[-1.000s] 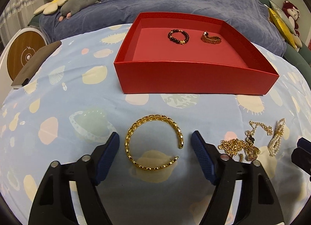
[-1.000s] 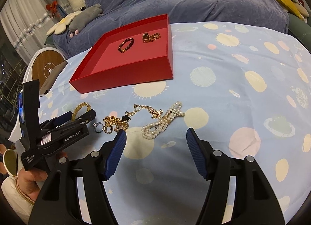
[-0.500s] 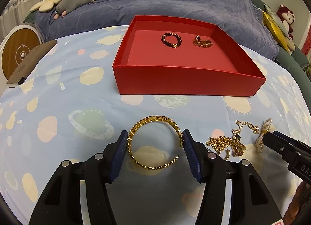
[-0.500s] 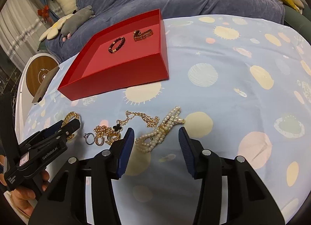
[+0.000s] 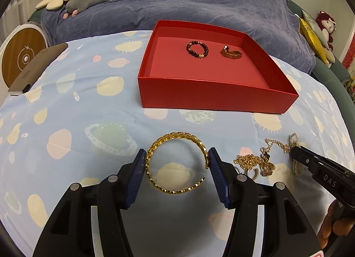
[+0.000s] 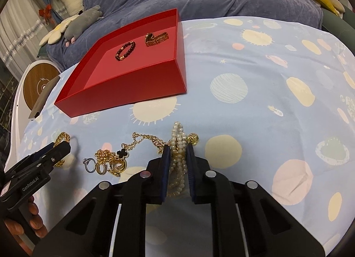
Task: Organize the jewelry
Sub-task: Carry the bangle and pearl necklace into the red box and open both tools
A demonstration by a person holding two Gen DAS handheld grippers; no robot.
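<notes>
Left wrist view
My left gripper (image 5: 177, 159): its 2 blue pads press against opposite sides of the gold bangle (image 5: 177, 163), clamped on it.
Gold bangle: an open cuff lying on the planet-print cloth (image 5: 88, 106), between my fingers, its gap toward the right.
Red box (image 5: 213, 99): beyond the bangle, open-topped, holding 2 pieces: a dark bead bracelet (image 5: 198, 49) and a gold link bracelet (image 5: 230, 53) side by side near the far wall.
Gold chains (image 5: 255, 161): a tangled heap just right of my right-hand pad.
My right gripper (image 5: 298, 152): its black tip shows at the right edge, over the pearl strand (image 5: 296, 163).

Right wrist view
My right gripper (image 6: 178, 152): pads nearly together, pinching the pearl strand (image 6: 177, 161).
Pearl strand: bunched between the pads on the cloth, with a gold bead at its far end.
Loose pieces: a silver ring (image 6: 88, 165), gold hoops and a chain with a black clover lie left of the pearls.
Red box (image 6: 133, 88): further back to the left, well apart from the pearls.
My left gripper (image 6: 58, 148): at the left edge, around the bangle (image 6: 63, 138).
</notes>
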